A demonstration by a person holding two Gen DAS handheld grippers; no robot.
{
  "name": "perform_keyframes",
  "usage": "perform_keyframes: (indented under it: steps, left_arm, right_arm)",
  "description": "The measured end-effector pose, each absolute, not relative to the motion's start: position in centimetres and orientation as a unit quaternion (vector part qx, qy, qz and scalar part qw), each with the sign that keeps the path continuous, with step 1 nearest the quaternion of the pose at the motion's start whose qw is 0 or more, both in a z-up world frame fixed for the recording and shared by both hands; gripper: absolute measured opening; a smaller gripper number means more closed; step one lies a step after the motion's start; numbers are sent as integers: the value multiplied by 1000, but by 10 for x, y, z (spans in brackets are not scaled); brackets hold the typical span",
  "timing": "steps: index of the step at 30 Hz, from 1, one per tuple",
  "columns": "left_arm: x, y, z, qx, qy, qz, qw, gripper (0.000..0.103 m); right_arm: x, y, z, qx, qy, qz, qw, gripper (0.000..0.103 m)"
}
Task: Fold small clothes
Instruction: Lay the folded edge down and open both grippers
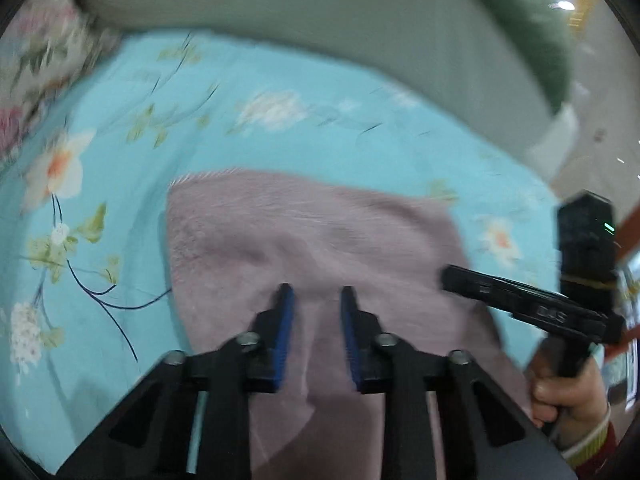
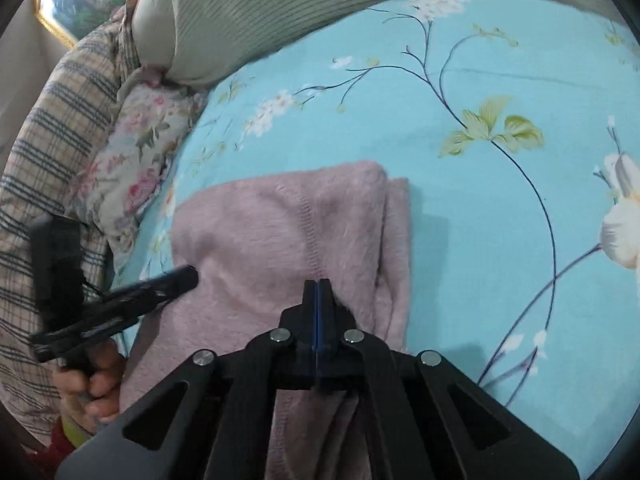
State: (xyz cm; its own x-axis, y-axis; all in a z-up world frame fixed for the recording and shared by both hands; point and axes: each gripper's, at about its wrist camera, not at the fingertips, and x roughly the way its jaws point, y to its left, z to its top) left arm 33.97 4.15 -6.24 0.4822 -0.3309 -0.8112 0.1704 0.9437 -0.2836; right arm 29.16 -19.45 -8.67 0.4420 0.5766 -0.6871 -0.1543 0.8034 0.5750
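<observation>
A fuzzy mauve-pink garment (image 1: 304, 232) lies folded on a turquoise floral bedsheet (image 1: 120, 168). My left gripper (image 1: 316, 292) hovers over its near part with the jaws apart and nothing between them. The right gripper (image 1: 448, 276) shows in the left wrist view at the garment's right edge. In the right wrist view the garment (image 2: 280, 224) shows a stitched seam and a folded right edge. My right gripper (image 2: 317, 284) has its jaws pressed together over the garment; no cloth shows between the tips. The left gripper (image 2: 188, 276) reaches the garment's left edge there.
A grey-green ribbed cushion (image 2: 320, 4) runs along the far side of the bed. A floral pillow (image 2: 132, 160) and a plaid blanket (image 2: 52, 120) lie at the left. The bedsheet (image 2: 500, 208) stretches bare to the right of the garment.
</observation>
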Motion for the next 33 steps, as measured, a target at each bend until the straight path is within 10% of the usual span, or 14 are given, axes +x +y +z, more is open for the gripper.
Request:
perform_keyframes:
  steps: [17, 28, 33]
  left_arm:
    - [245, 62, -31, -108, 427, -176, 880, 7]
    - [87, 64, -48, -79, 420, -165, 889, 50]
    - [65, 53, -59, -63, 421, -158, 891, 57]
  right_arm:
    - [183, -202, -31, 204, 438, 227, 846, 4]
    - [82, -205, -35, 211, 430, 240, 844, 4]
    - [65, -201, -36, 185, 424, 219, 859, 45]
